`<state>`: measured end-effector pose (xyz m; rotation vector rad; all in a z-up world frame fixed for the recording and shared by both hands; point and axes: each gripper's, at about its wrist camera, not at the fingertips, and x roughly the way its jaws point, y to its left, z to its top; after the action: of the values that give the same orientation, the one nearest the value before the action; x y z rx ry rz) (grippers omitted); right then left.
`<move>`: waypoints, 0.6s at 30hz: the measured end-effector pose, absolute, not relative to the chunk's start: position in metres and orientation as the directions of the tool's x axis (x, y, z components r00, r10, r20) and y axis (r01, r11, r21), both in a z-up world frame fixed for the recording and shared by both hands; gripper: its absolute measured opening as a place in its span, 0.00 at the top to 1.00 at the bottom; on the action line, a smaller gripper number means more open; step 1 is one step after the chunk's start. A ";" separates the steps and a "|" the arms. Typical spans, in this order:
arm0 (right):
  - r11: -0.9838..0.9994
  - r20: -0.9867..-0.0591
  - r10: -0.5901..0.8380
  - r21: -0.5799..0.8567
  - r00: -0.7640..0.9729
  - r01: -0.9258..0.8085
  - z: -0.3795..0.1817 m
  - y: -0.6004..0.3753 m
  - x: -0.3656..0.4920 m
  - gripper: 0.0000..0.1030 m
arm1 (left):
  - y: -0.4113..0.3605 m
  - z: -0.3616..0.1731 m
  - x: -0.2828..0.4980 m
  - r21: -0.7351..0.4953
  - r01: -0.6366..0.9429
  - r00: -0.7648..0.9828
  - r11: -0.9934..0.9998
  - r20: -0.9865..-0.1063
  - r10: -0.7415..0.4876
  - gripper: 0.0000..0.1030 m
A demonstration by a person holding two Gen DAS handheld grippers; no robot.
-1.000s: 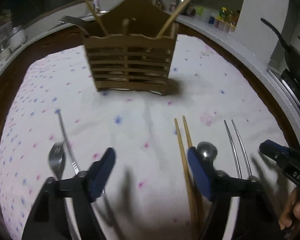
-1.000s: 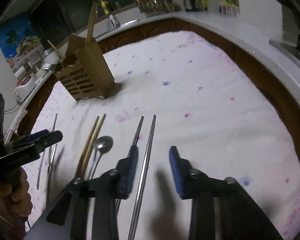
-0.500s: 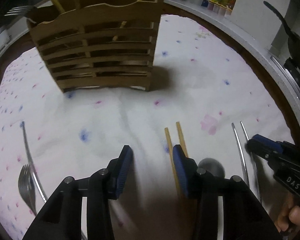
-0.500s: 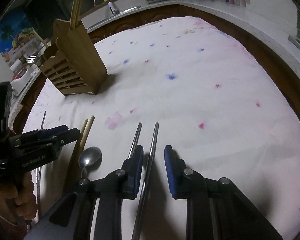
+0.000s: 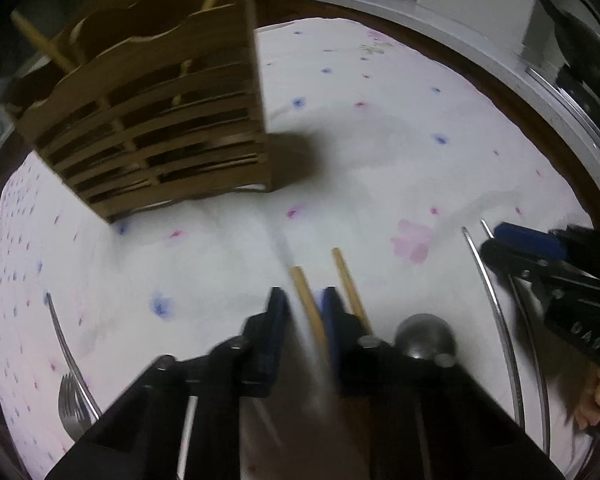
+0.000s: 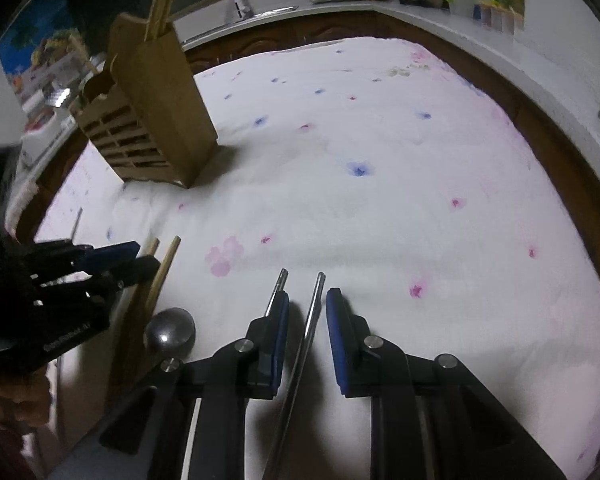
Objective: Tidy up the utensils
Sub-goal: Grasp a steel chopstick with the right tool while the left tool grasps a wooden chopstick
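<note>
A slatted wooden utensil holder [image 5: 152,120] stands on the flowered cloth with wooden sticks in it. Two wooden chopsticks lie in front of it. My left gripper [image 5: 304,292] is closing around the left one [image 5: 306,292]; it rests against the right pad, and a thin gap shows at the left pad. The other wooden chopstick [image 5: 346,276] lies just outside. My right gripper [image 6: 308,296] is open and straddles one metal chopstick [image 6: 314,308] without touching it. The second metal chopstick [image 6: 278,286] runs under its left finger. A spoon [image 5: 424,336] lies between the two pairs.
A fork [image 5: 70,400] and a thin metal handle [image 5: 58,320] lie on the cloth [image 5: 380,140] at the left. The table's brown edge [image 6: 560,160] curves along the right, with a counter, bottles and a dark pan [image 5: 588,80] beyond.
My left gripper moved forward and down onto the wooden chopsticks, its jaws narrowing from wide to nearly shut around one. My right gripper sank over the metal chopsticks and narrowed a little.
</note>
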<state>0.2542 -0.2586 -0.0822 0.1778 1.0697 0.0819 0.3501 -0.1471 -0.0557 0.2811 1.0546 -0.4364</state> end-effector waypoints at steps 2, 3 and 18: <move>0.989 -0.867 0.125 0.146 0.482 0.005 -0.082 -0.254 0.254 0.80 | -0.152 -0.055 0.347 0.043 0.479 0.441 0.877 -0.876 -0.197 0.92; 0.990 -0.867 0.120 0.139 0.483 0.003 -0.083 -0.253 0.254 0.82 | -0.152 -0.056 0.347 0.044 0.478 0.446 0.877 -0.873 -0.199 0.92; 0.955 -0.810 0.235 0.294 0.537 0.026 -0.051 -0.271 0.235 0.96 | -0.107 -0.022 0.321 -0.100 0.436 0.441 0.894 -0.842 -0.309 0.97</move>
<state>0.2351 -0.2705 -0.0508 0.2866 0.9997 0.1262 0.3214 -0.1069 -0.0218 0.1389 1.0134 -0.4642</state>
